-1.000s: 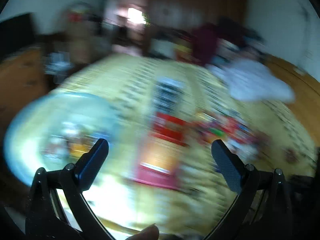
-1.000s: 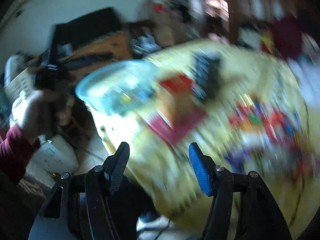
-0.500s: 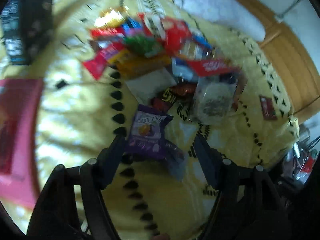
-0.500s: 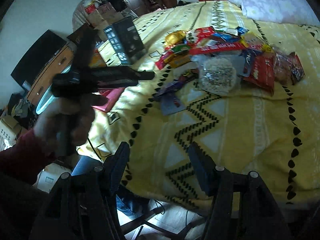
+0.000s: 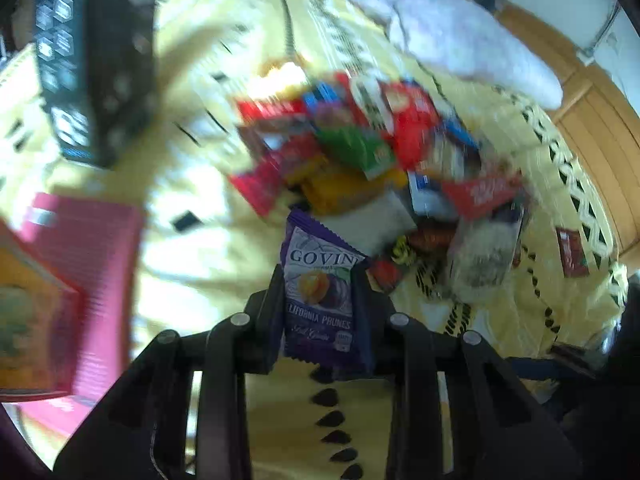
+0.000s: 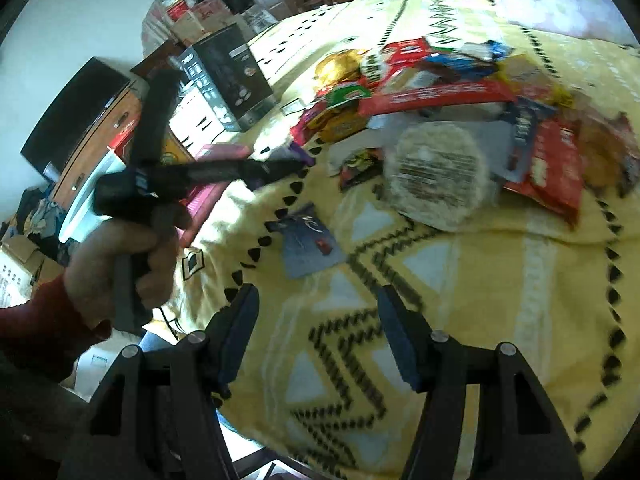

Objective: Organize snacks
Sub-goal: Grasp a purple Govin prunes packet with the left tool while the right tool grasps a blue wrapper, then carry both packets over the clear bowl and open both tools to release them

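Observation:
My left gripper [image 5: 320, 280] is shut on a purple prune packet [image 5: 318, 296] and holds it above the yellow bedspread [image 5: 192, 252]. Beyond it lies a heap of snack packets [image 5: 372, 152]. In the right wrist view the left gripper [image 6: 280, 168] reaches in from the left toward the same heap of snack packets [image 6: 432, 92], with a sliver of the purple packet [image 6: 298, 154] at its tip. My right gripper [image 6: 316, 316] is open and empty above the bedspread [image 6: 460, 280], short of a small grey-blue packet [image 6: 308, 244] and a round clear tub [image 6: 436, 176].
A black box [image 5: 92, 76] lies at the back left and a pink and red box [image 5: 68, 280] at the left. A white pillow [image 5: 472, 40] lies at the back right. A small red packet [image 5: 572, 252] lies alone at the right. A wooden dresser [image 6: 88, 132] stands beside the bed.
My left gripper has closed on the purple prune packet and lifted it off the bedspread. My right gripper has stayed open and moved a little closer to the snacks.

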Demonstrator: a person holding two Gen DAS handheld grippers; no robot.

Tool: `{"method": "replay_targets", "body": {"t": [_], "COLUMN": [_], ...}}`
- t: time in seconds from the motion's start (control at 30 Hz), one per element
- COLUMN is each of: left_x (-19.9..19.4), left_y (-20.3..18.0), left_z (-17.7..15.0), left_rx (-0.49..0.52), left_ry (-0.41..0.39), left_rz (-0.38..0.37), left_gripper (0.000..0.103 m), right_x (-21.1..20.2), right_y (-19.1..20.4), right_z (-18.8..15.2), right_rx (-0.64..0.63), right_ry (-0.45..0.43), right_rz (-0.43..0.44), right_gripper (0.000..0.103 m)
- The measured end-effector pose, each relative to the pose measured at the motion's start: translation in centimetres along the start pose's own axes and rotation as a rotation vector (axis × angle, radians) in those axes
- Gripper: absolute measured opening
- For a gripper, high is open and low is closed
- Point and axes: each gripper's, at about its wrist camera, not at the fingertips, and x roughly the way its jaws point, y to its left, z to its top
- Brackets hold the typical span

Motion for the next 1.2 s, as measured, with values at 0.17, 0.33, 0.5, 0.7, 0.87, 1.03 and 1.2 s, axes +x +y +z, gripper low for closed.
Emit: {"method": "replay_targets", "body": {"t": [0.17,0.33,0.5,0.7,0.87,1.03,1.2], "left_x": [-3.0,-3.4,-4.5,-6.8,-10.7,-15.2,-19.6], "left_y": [0.7,0.1,-0.6,-0.8,-1.3,-0.2,4.2], "left_z": [0.1,0.0,-0.5,-0.1,0.5,1.3,1.8], "left_rx": [-0.004,0.041,0.077,0.068,0.092,0.086,0.003], "left_ry": [-0.069,-0.084,-0.106,-0.167,-0.275,-0.392,-0.482], "left_rz": [0.016,0.056,0.095,0.108,0.095,0.118,0.207], "left_gripper": [0.031,0.031,0.031,0.031,0.031,0.031,0.031], "right_x": [3.9,7.6,10.6,8.7,3.1,-1.7,-5.0], "right_y": [1.1,1.6,1.9,1.8,2.8,4.7,7.6], "right_z": [2.3,4.2,3.9,4.2,5.8,9.1,12.9], "right_rx": [-0.109,-0.189,-0.246,-0.188,-0.151,-0.129,-0.133], "right_ry": [0.029,0.074,0.123,0.048,-0.099,-0.236,-0.343], "right_rz": [0.006,0.006,-0.053,-0.098,-0.127,-0.135,-0.097], "right_gripper": [0.065,0.065,0.057,0.042,0.041,0.041,0.041]}}
